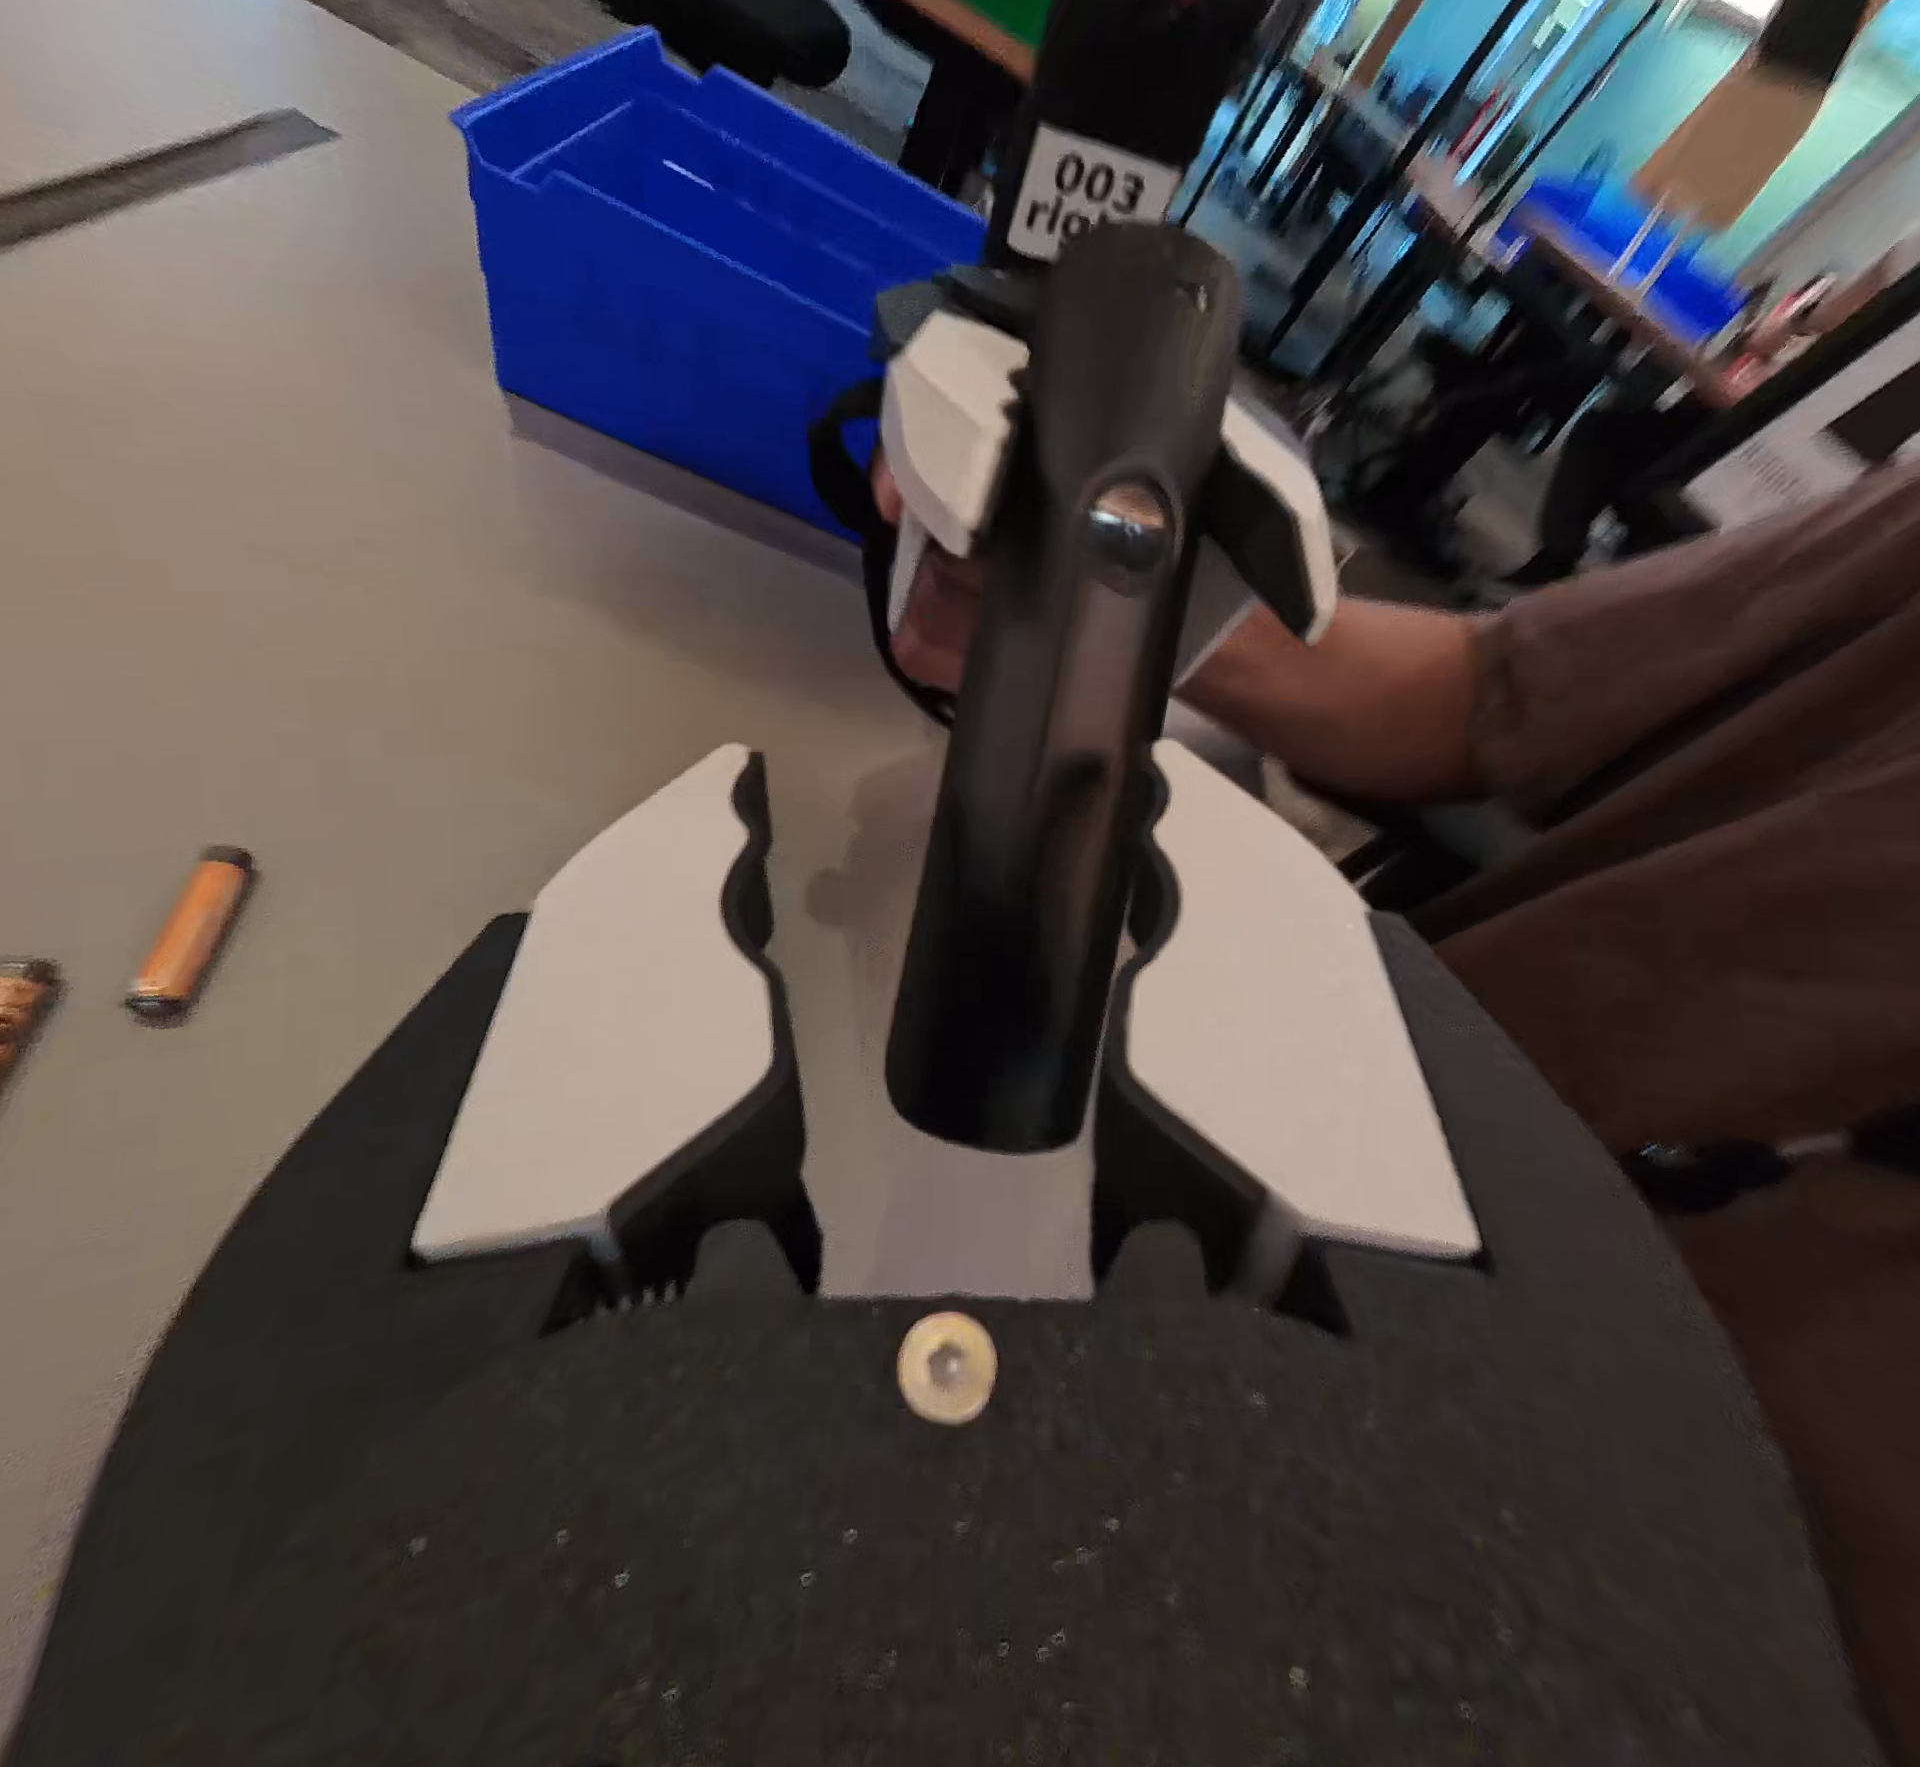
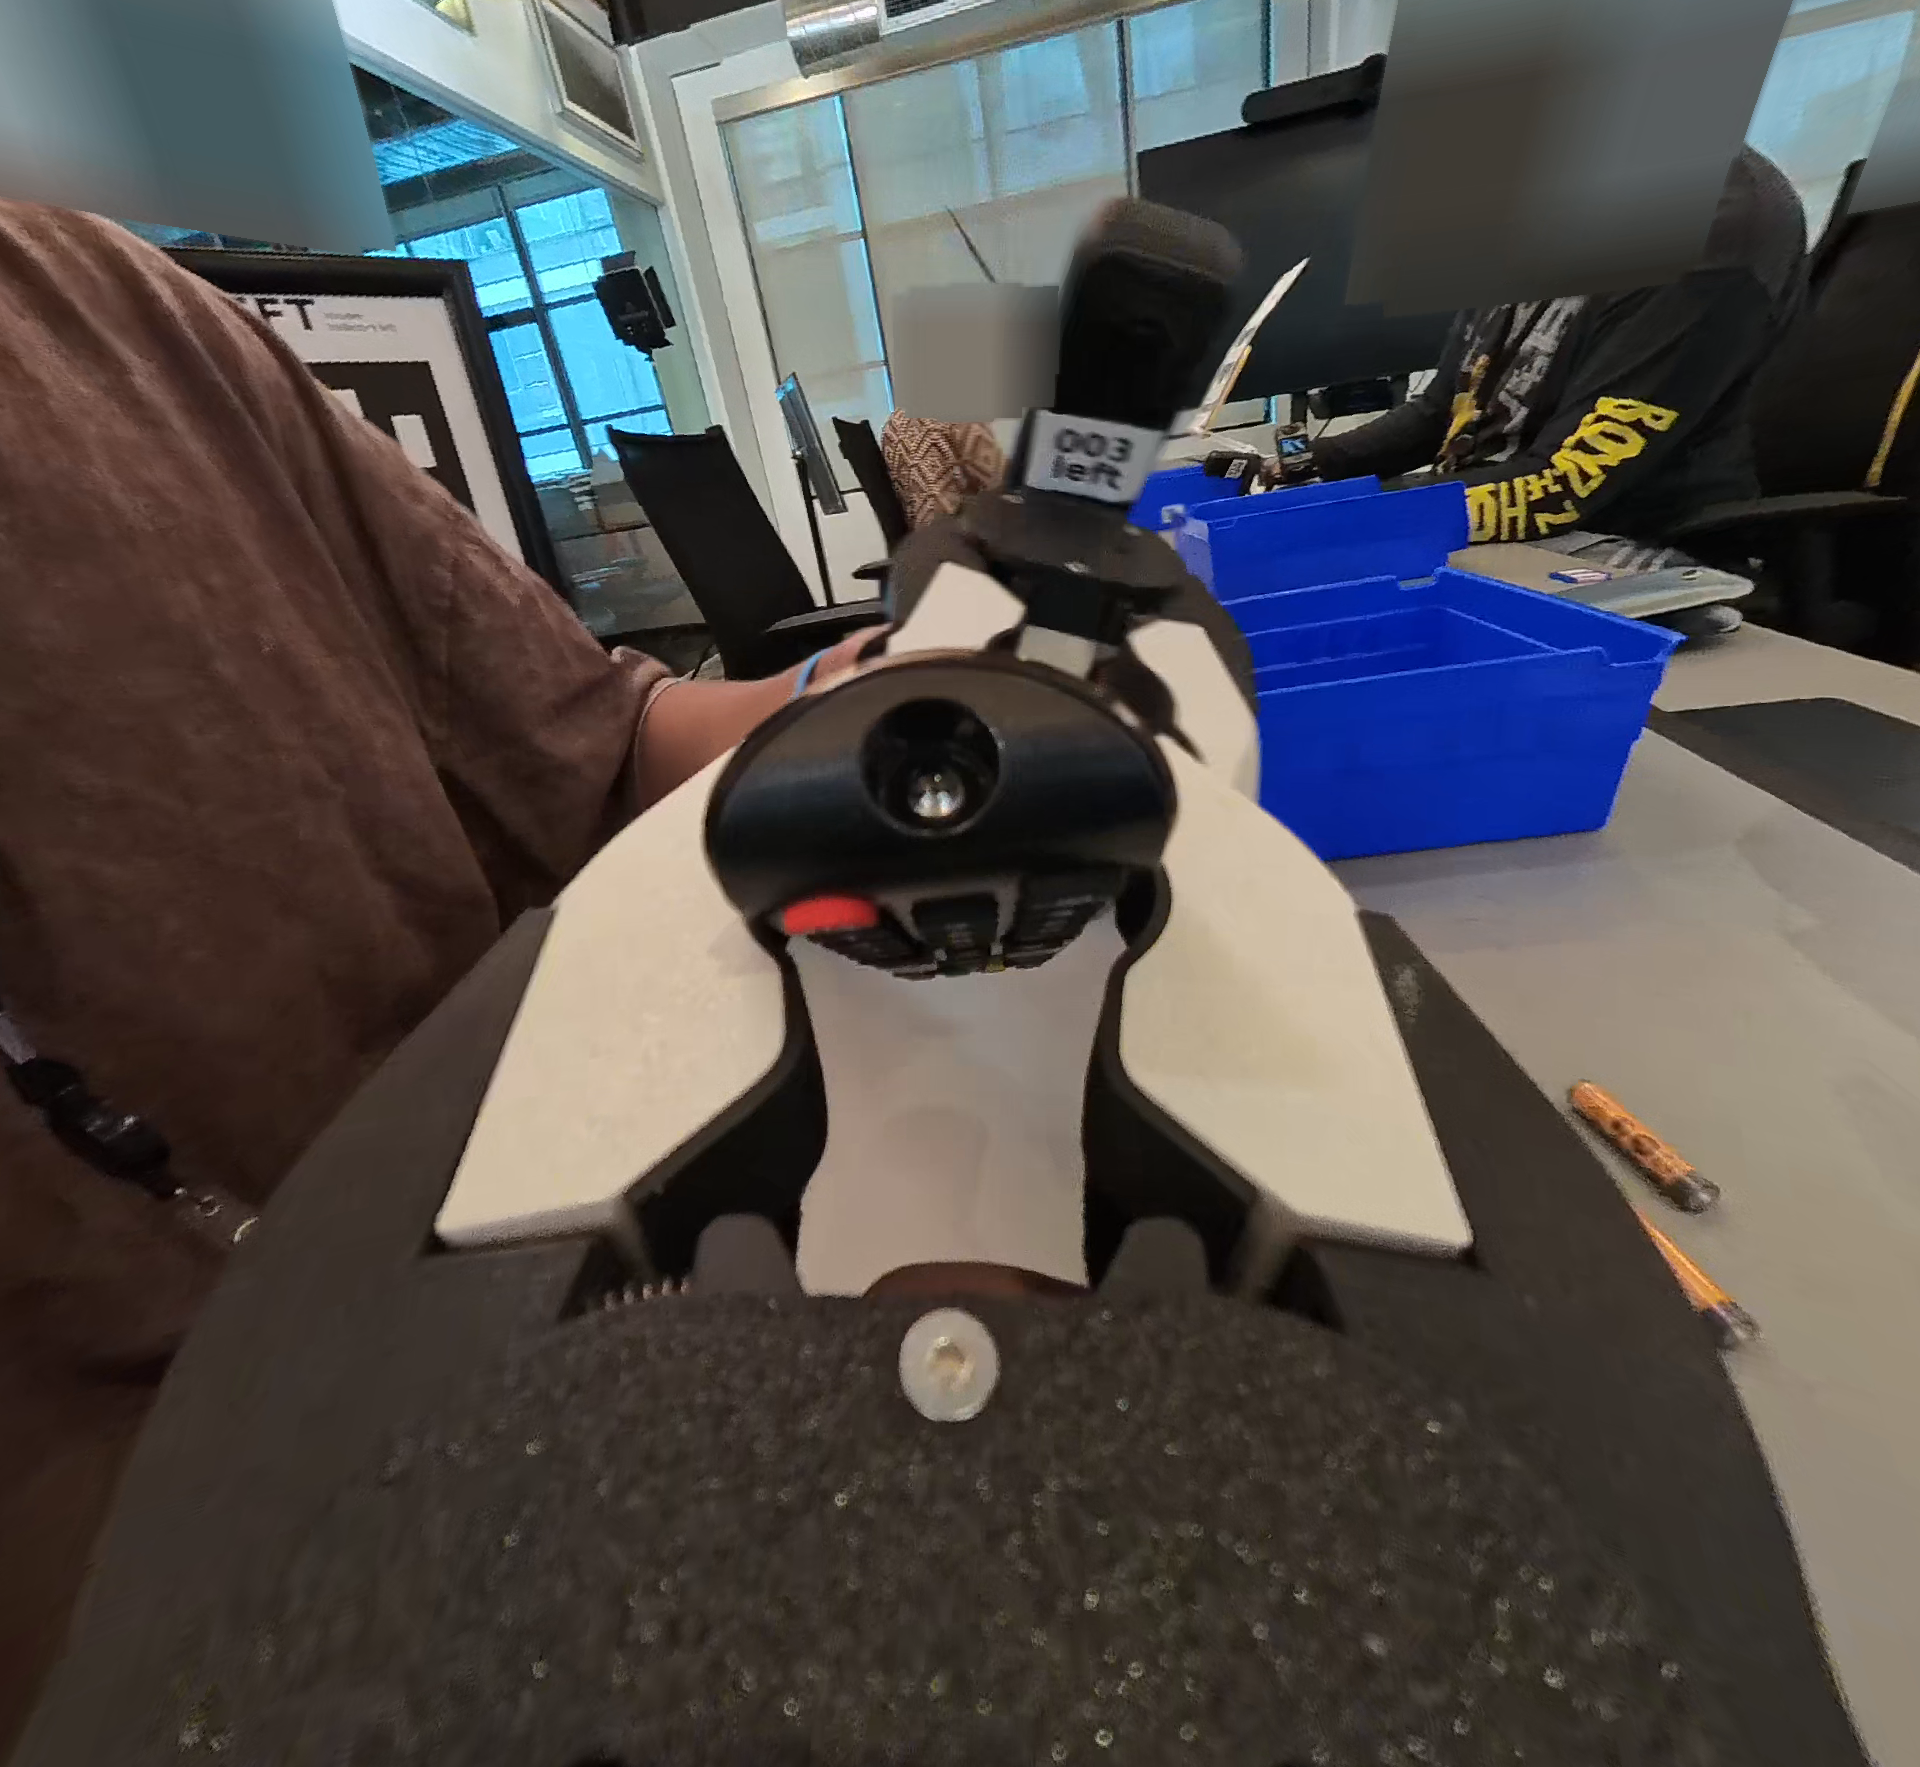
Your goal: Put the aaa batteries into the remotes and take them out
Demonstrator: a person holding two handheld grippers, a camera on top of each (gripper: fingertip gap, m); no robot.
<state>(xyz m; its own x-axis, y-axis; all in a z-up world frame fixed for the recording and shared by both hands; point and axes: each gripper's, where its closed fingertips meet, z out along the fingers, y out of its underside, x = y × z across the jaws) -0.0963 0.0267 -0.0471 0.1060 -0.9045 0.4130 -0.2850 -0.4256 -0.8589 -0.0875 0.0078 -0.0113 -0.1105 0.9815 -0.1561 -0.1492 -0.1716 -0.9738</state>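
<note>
I have the black remote (image 1: pixel 1023 782) clamped at both ends, my left gripper (image 1: pixel 951 844) and right gripper (image 2: pixel 951 896) each closed on it mid-frame above the table (image 1: pixel 260 574). Two batteries (image 1: pixel 192 928) lie lower left in the left view, beside a blue bin (image 1: pixel 665 304).

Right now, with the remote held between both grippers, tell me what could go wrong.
1. The remote is held off the table by its two ends. The left gripper seems to touch it with one finger only, so it could slip or twist.
2. In the right wrist view, the right gripper grips just the front end, buttons facing down; squeezing may press them.
3. The batteries lie loose on the table and could roll away if bumped.
</note>
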